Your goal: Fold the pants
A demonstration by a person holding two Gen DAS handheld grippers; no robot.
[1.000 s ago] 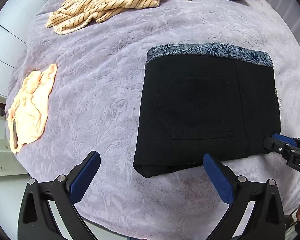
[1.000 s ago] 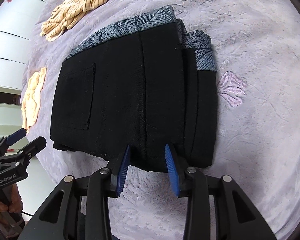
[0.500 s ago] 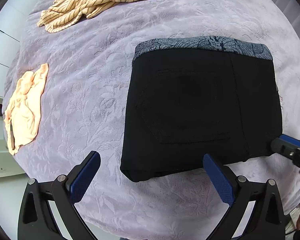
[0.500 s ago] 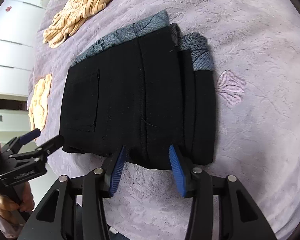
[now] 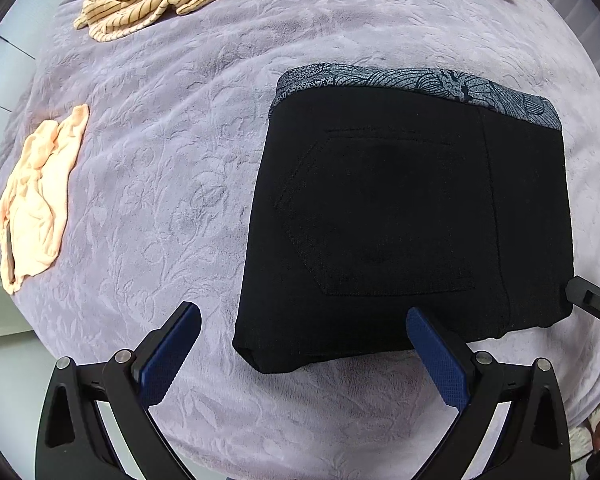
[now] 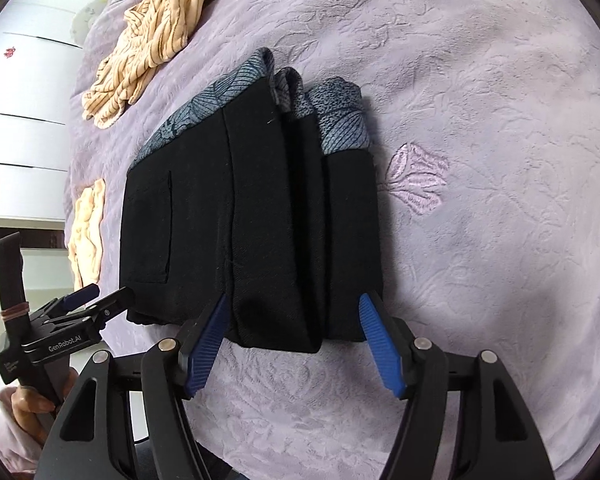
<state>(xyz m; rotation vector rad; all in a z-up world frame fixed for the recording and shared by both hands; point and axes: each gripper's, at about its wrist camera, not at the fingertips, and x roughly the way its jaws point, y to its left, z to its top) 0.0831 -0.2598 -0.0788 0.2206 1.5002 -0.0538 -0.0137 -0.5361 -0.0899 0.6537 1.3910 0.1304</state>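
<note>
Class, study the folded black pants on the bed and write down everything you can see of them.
The black pants lie folded into a compact, thick rectangle on the lilac embossed bedspread. The fabric looks like dark twill, with a stitched back pocket on top and a grey-blue leaf-patterned waistband along the far edge. Several stacked layers show at one side. The right gripper, jaws opening, straddles the near edge without pressing it; the left gripper hangs open over a near corner.

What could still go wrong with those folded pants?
The right gripper is opening with the pants' near edge between its fingers; if it drags away, the stacked layers could slide apart. The left gripper hangs open over the near corner; dipping lower could rumple it.
</note>
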